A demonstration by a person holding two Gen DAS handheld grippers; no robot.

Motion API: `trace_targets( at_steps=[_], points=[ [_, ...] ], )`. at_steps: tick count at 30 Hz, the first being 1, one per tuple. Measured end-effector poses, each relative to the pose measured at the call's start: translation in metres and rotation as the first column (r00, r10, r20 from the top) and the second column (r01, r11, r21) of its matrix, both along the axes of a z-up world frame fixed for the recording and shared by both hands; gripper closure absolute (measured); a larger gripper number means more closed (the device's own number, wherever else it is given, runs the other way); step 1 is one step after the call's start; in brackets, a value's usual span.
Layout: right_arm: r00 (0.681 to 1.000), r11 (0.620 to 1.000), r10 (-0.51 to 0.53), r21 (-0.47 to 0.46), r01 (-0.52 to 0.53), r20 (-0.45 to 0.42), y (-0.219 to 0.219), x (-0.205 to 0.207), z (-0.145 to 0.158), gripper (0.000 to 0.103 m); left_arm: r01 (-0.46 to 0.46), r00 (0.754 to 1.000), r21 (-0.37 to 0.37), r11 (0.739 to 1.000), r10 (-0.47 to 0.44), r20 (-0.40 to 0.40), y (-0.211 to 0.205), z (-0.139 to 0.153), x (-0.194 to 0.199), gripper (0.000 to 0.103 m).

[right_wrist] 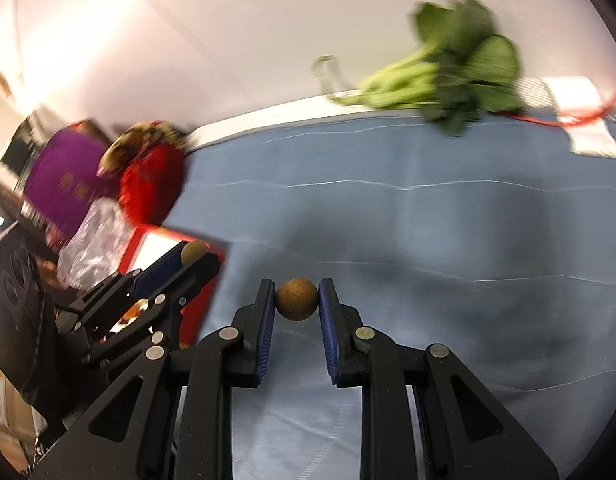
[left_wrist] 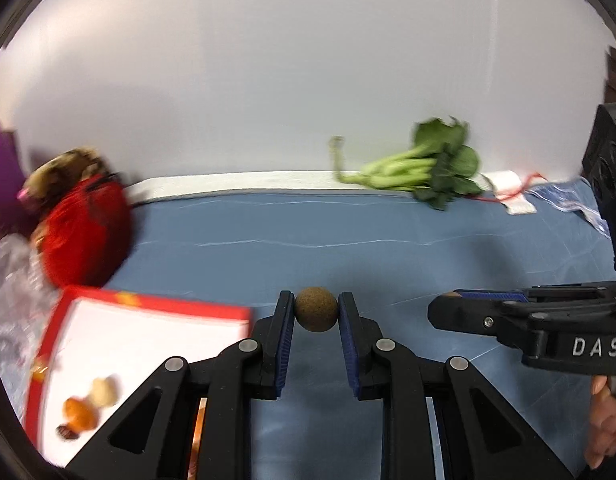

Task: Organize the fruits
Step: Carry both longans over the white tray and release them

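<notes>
Left wrist view: left gripper (left_wrist: 316, 312) pinches a brown ball (left_wrist: 316, 309) beside the red box (left_wrist: 140, 308); right gripper (right_wrist: 297, 302) clamps its own brown fruit (right_wrist: 297, 299) over the blue cloth (right_wrist: 427, 240).

Surface: we see a blue creased cloth-covered table (left_wrist: 347, 240) | on it: leafy green bok choy bunch (left_wrist: 419, 170), red-rimmed white cardboard box (left_wrist: 148, 328), red fabric pouch (left_wrist: 86, 232)

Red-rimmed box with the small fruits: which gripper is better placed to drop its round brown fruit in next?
Left. The left gripper holds its brown fruit right beside the box; the right gripper sits farther out over the blue cloth.
</notes>
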State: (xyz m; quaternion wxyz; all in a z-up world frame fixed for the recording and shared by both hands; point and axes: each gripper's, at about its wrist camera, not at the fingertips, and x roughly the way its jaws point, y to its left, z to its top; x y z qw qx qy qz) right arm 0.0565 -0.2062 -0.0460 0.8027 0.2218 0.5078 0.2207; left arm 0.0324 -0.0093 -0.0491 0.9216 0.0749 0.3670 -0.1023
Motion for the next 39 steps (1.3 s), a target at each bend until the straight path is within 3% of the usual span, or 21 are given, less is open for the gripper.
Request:
trace_targets(
  at_steps=[11, 15, 21, 26, 39],
  points=[
    [0.974, 0.981, 0.195, -0.004, -0.196, 0.116, 0.095, -0.029, 0.018, 0.083, -0.213, 0.977, -0.040, 0.976, 0.211, -0.042, 0.107, 0.012, -0.056, 0.080],
    [0.950, 0.961, 0.275, -0.032, -0.274, 0.145, 0.129, -0.044, 0.019, 0.083, -0.261, 0.963, -0.011, 0.965, 0.259, -0.080, 0.131, 0.002, -0.071, 0.080],
    [0.907, 0.920, 0.392, -0.085, -0.383, 0.153, 0.172, -0.065, 0.010, 0.083, -0.291, 0.954, 0.020, 0.956, 0.292, -0.074, 0.139, 0.001, -0.071, 0.080],
    [0.903, 0.913, 0.407, -0.099, -0.396, 0.140, 0.179, -0.066, 0.002, 0.083, -0.315, 0.942, 0.019, 0.949, 0.315, -0.118, 0.147, -0.006, -0.065, 0.080],
    [0.898, 0.907, 0.418, -0.104, -0.407, 0.138, 0.189, -0.067, -0.004, 0.083, -0.348, 0.927, 0.075, 0.935, 0.354, -0.121, 0.154, -0.013, -0.062, 0.080]
  ],
)
